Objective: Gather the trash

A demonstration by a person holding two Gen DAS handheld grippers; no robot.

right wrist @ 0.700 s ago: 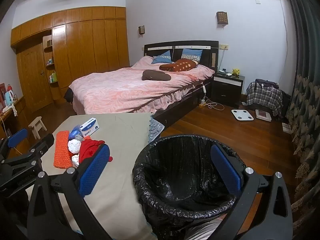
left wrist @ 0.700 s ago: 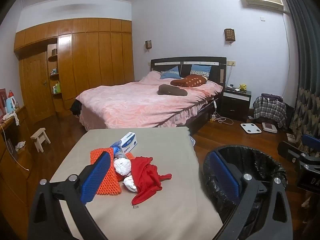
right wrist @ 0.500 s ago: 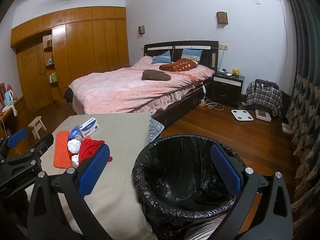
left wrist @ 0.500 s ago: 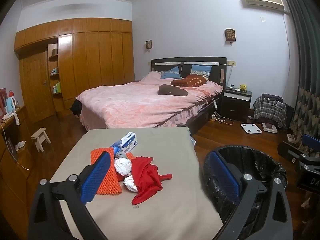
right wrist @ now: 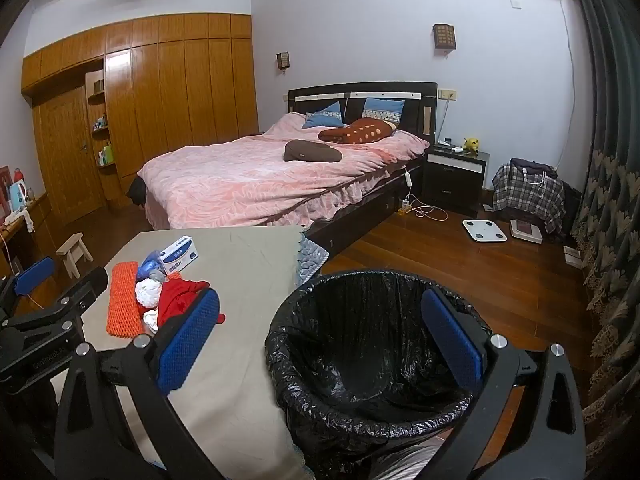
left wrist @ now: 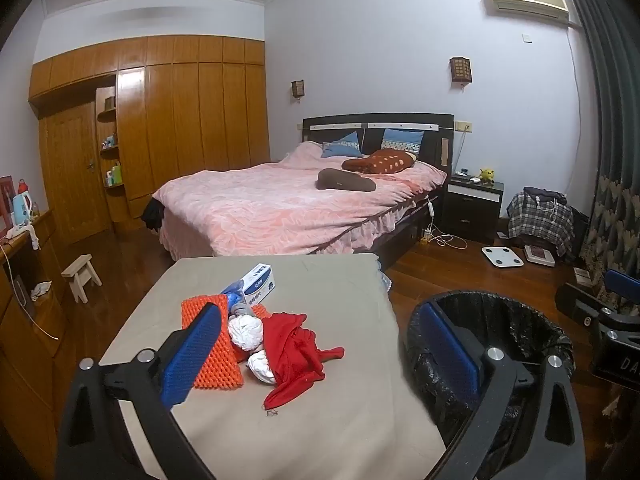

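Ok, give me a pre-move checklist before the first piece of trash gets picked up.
1. Left gripper jaws open, nothing between them: ok.
2. Right gripper jaws open, nothing between them: ok.
3. Bin lined with a black bag, mouth unobstructed, beside the table: ok.
4. Trash pile in view and reachable-looking: red cloth, white wads, orange mesh, box: ok.
5. Items separate enough for a single grasp: not ok, cloth, wads and mesh overlap.
6. Whether the bin already holds anything: cannot tell, its bottom is dark.
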